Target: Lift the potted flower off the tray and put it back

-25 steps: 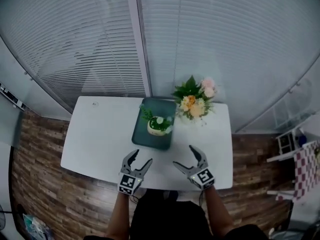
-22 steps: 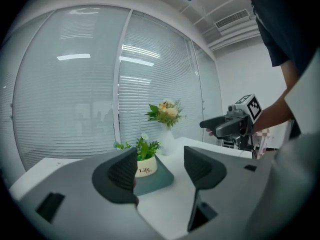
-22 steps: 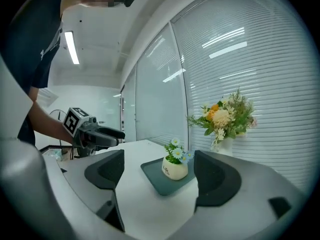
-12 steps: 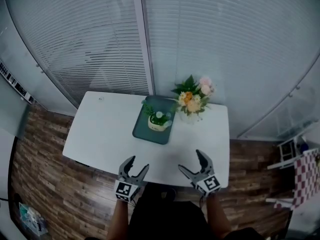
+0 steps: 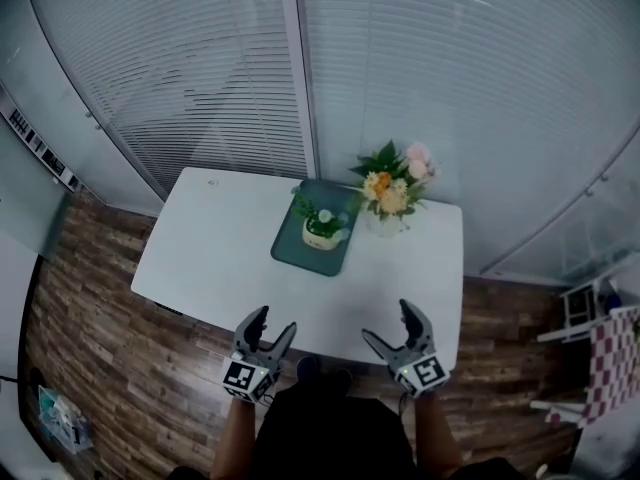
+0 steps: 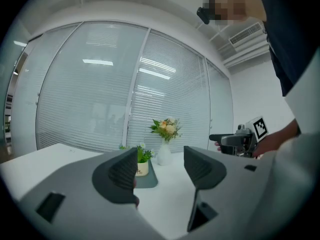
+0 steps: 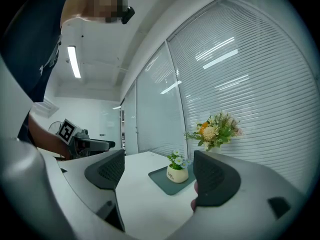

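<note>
Showing the potted flower (image 5: 323, 230) upright on the tray (image 5: 305, 260) across the desk (image 5: 220, 258), well apart from the left gripper (image 5: 277, 320) and right gripper (image 5: 386, 320) at the near edge, fingers spread wide and empty; the lift apparently not yet begun, next needing a forward reach to the pot.

Bright even ceiling light, soft shadows, strong fisheye bending, dark vignetted corners.

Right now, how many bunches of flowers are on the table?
2: a small potted flower on the tray, and a vase of flowers beside the tray's right edge. None look hidden.
</note>
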A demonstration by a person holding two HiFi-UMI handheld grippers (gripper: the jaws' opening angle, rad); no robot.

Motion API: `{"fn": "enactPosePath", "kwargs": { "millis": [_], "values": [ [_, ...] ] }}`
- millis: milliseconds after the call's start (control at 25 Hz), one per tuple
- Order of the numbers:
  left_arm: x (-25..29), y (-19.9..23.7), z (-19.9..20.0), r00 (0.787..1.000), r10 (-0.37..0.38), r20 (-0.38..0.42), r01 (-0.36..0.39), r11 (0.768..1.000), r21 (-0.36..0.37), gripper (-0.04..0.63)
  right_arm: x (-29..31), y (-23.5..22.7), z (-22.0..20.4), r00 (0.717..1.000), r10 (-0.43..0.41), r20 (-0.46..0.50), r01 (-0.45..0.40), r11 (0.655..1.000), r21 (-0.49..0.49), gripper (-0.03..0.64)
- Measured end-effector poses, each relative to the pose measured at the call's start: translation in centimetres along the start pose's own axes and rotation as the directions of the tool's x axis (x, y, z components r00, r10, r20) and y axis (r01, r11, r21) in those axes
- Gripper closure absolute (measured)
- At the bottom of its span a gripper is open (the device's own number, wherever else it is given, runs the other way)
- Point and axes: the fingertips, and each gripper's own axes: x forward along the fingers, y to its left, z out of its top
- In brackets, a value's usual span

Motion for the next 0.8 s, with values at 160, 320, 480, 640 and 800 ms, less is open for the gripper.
{"fn": "enactPosePath", "kwargs": {
  "millis": [160, 320, 480, 640, 800],
  "values": [
    [-0.3, -0.4, 0.1, 1.000, -0.006, 0.001, 0.006, 1.000, 0.018, 0.311, 0.1, 0.5, 0.5, 1.000, -0.020, 0.010, 0.020, 1.000, 0.005, 0.221],
    [-0.5, -0.8, 0.4, 1.000, 0.010, 0.020, -0.012, 0.997, 0.073, 0.320, -0.5, 0.7, 0.9, 0.999, -0.012, 0.032, 0.013, 1.000, -0.015, 0.228],
    [-0.8, -0.4, 0.7, 0.997, 0.054, 0.052, -0.057, 0.996, 0.065, 0.497, -1.1, -0.1, 2.0, 0.990, -0.099, 0.103, 0.096, 0.995, 0.029, 0.527],
    [-0.4, -0.4, 1.1, 0.997, 0.046, 0.060, -0.050, 0.997, 0.066, 0.581, -1.5, -0.9, 1.7, 0.985, -0.144, 0.091, 0.142, 0.989, 0.030, 0.612],
    [-0.5, 0.0, 1.0, 0.997, 0.043, 0.068, -0.047, 0.997, 0.058, 0.588, -1.6, -1.4, 1.2, 0.979, -0.185, 0.079, 0.187, 0.982, -0.013, 0.614]
  ]
}}
